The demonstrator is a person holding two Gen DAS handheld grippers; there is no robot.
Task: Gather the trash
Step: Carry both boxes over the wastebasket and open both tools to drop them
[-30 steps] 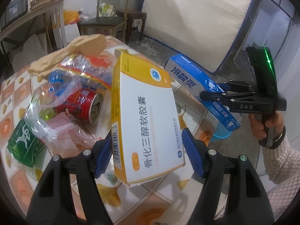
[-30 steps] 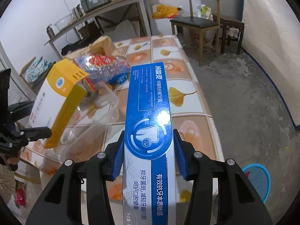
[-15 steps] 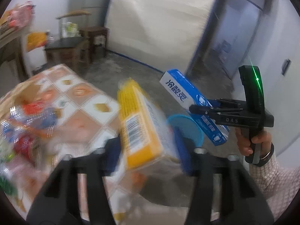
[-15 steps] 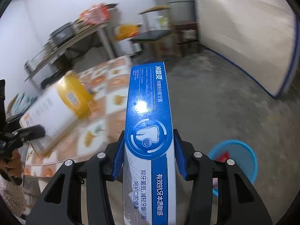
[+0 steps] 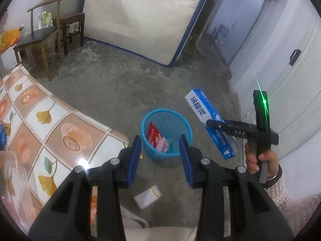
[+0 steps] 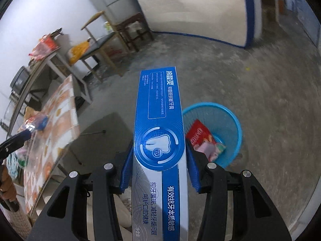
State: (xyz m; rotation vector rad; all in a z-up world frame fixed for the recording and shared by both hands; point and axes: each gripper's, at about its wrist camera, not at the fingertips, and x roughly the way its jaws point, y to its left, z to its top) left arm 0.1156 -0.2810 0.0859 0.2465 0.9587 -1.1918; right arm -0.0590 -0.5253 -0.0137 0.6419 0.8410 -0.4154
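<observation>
My left gripper (image 5: 160,146) hangs over the blue bin (image 5: 146,120); its jaws are closing with nothing between them. The yellow and white medicine box (image 5: 147,196) lies on the concrete floor beside the bin, outside it. Red and pink wrappers (image 5: 157,138) lie inside the bin. My right gripper (image 6: 158,154) is shut on a long blue toothpaste box (image 6: 158,104) that points forward, just left of the bin (image 6: 232,120). In the left wrist view that gripper (image 5: 215,123) holds the toothpaste box (image 5: 202,108) to the right of the bin, above the floor.
The tiled table (image 5: 40,124) with its corner stands left of the bin, and more trash (image 6: 36,122) lies on it. A wooden chair (image 5: 38,40), a small stool (image 5: 72,24) and a leaning mattress (image 5: 140,16) stand behind. A grey door (image 5: 291,80) is on the right.
Both grippers swung from the table toward the bin. The yellow box has left my left gripper and lies on the floor. The right gripper still holds the toothpaste box.
</observation>
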